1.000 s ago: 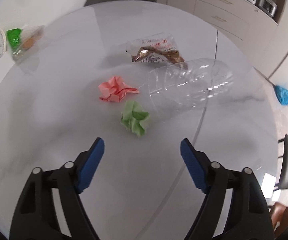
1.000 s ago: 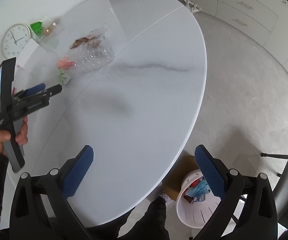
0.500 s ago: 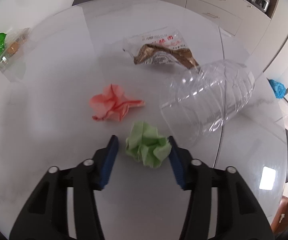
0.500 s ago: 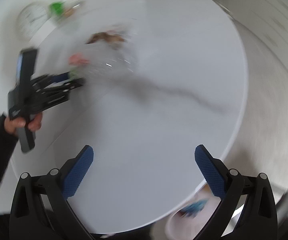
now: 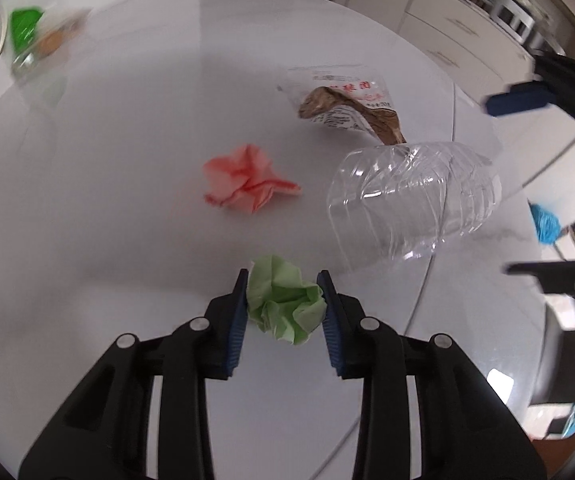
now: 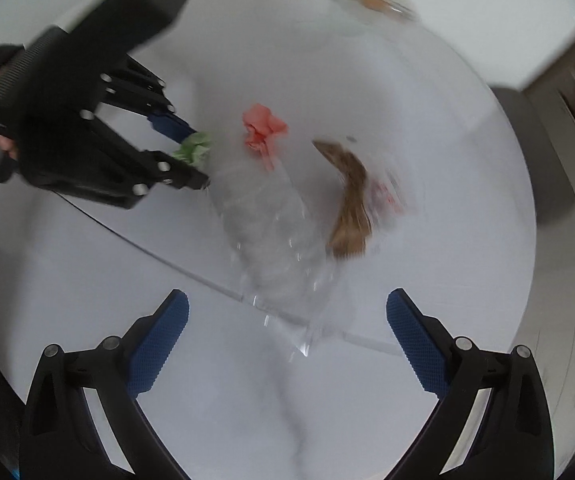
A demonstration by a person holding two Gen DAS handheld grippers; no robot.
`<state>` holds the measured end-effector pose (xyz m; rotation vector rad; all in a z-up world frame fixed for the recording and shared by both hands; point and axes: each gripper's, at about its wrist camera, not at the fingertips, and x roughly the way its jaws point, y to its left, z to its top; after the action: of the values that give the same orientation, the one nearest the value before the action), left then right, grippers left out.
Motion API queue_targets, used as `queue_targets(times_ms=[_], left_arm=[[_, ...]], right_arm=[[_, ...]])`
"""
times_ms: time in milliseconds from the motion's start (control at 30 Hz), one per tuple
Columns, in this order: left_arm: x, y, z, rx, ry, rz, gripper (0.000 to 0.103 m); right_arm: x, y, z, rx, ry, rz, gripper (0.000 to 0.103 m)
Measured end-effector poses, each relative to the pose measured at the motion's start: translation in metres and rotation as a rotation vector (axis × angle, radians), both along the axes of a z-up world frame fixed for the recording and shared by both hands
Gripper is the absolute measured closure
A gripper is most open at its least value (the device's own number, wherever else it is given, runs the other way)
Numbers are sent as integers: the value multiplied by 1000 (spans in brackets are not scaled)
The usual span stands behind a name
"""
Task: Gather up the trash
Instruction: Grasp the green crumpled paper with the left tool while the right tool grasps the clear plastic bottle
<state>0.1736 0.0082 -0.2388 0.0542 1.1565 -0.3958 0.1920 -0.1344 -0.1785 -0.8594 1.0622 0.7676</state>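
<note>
left gripper [image 5: 283, 296] was closing, its blue fingers [image 5: 236, 316] narrow and pressed on both sides of the green paper ball [image 5: 285, 300], which sat between the pads on the white tabletop [image 5: 107, 184]. pink crumpled paper [image 5: 247, 178] lay ahead of the fingers and a bit left, well apart from the green one. clear crushed plastic bottle [image 5: 411, 200] lay on its side ahead and to the right, near the right finger tip. snack wrapper [image 5: 347, 106] lay beyond the bottle, touching or overlapping its far end. right gripper [image 6: 287, 344] had its fingers [image 6: 159, 344] spread wide with nothing between them, hanging over the near end of the bottle in a blurred view. a hand [image 6: 5, 146] gripped the left tool's handle at that view's left edge.
</note>
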Motion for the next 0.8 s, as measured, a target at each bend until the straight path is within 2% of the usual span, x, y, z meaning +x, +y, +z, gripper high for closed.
queue_targets(times_ms=[100,233,433,533,567,667,733,800], left_arm=[[-14,9,6,-27,5,42,70],[-32,22,16,-58,13,106,70],[-56,35,27,-64,13,130,70],[-64,32,39,-56,-4,112,70],[-52,25,43,-58,-5,108,70],[-63,32,52,-66,-13,92,70],[-74,30,58,-59,-19,71,70],[-79,24,63,-62,-21,50,70]], right_arm=[[9,13,-13,-32,25,56,5],[16,21,-32,-66,86,78,29],[19,12,-28,-6,141,-32,33],[15,0,-18,93,177,-144,34],[12,-4,-15,136,189,-188,34],[-4,-28,-2,309,238,-363,33],[-23,-47,7,427,258,-486,34],[-51,-65,14,498,248,-603,33]])
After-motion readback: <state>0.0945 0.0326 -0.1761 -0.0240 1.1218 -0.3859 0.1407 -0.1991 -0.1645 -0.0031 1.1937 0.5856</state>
